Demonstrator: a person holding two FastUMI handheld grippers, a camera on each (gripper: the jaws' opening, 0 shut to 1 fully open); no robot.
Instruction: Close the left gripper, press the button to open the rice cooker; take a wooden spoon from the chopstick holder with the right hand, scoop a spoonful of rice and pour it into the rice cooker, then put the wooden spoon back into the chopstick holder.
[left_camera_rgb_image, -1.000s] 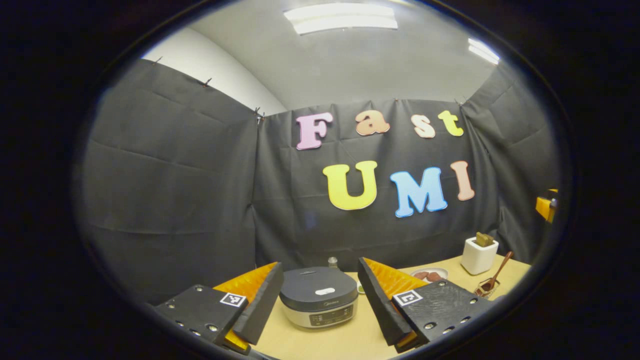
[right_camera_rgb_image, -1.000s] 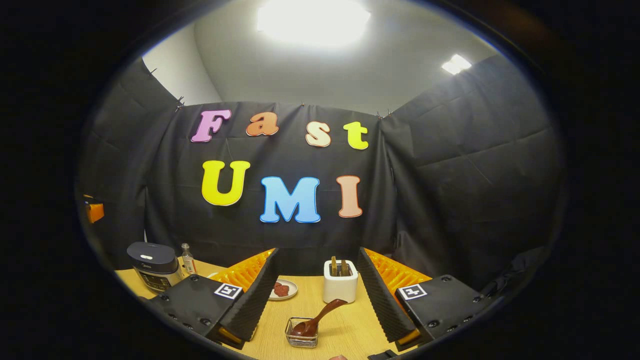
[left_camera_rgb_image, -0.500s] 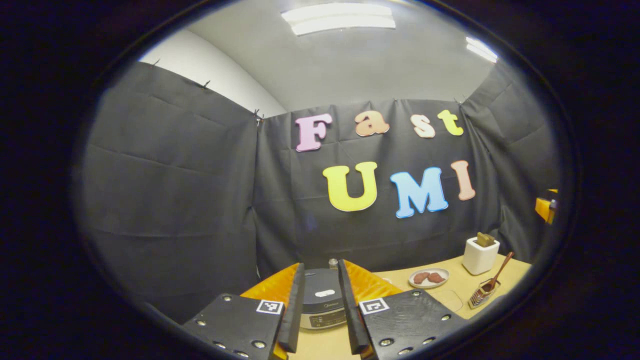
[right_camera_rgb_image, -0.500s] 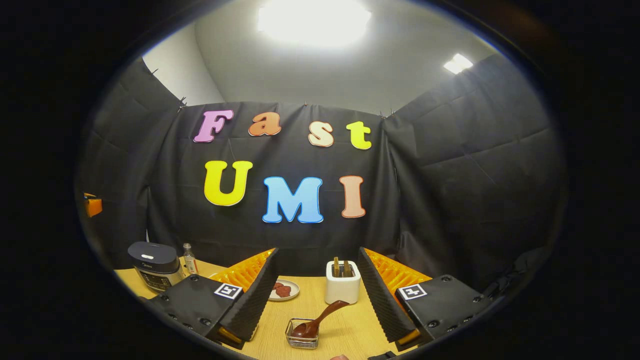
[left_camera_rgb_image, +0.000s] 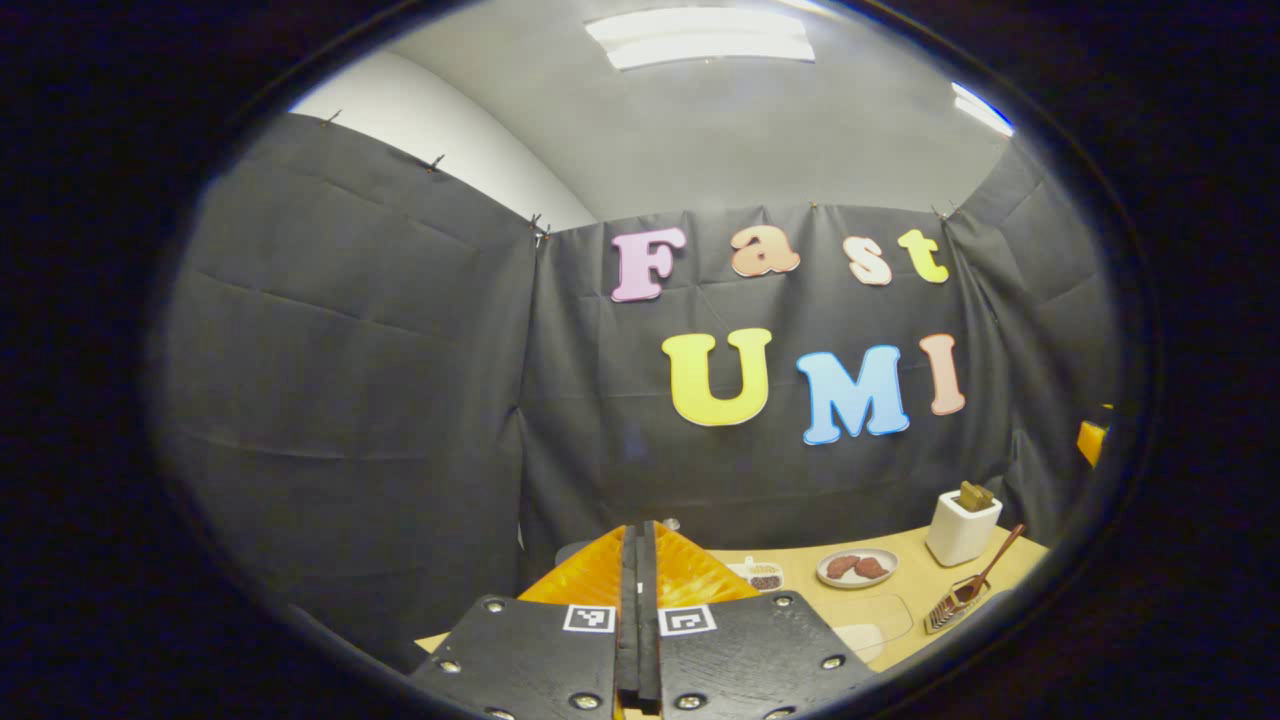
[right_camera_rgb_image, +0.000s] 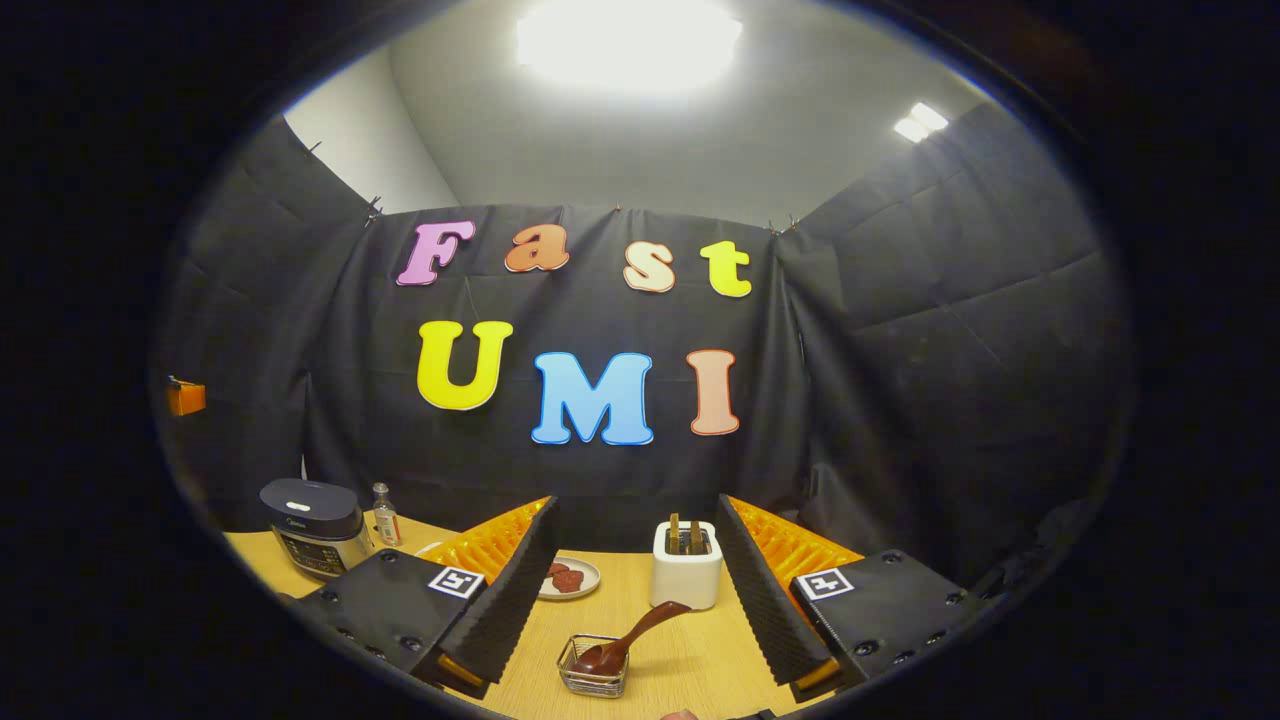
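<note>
The left gripper (left_camera_rgb_image: 637, 560) is presenting its fingers pressed together on nothing, evidently readied as a blunt tip for the rice cooker (right_camera_rgb_image: 312, 512) at far left, while the right gripper (right_camera_rgb_image: 636, 560) is waiting spread before the chopstick holder (right_camera_rgb_image: 686, 577).

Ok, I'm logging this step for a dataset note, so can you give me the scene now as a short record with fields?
left gripper: shut, fingers together, nothing between them
right gripper: open, nothing held
rice cooker: lid down, on the table at far left in the right gripper view
chopstick holder: white, upright, utensil handles sticking out
spoon: bowl resting in a small wire basket, handle tilted up
plate: holds reddish-brown pieces
bottle: beside the cooker
</note>
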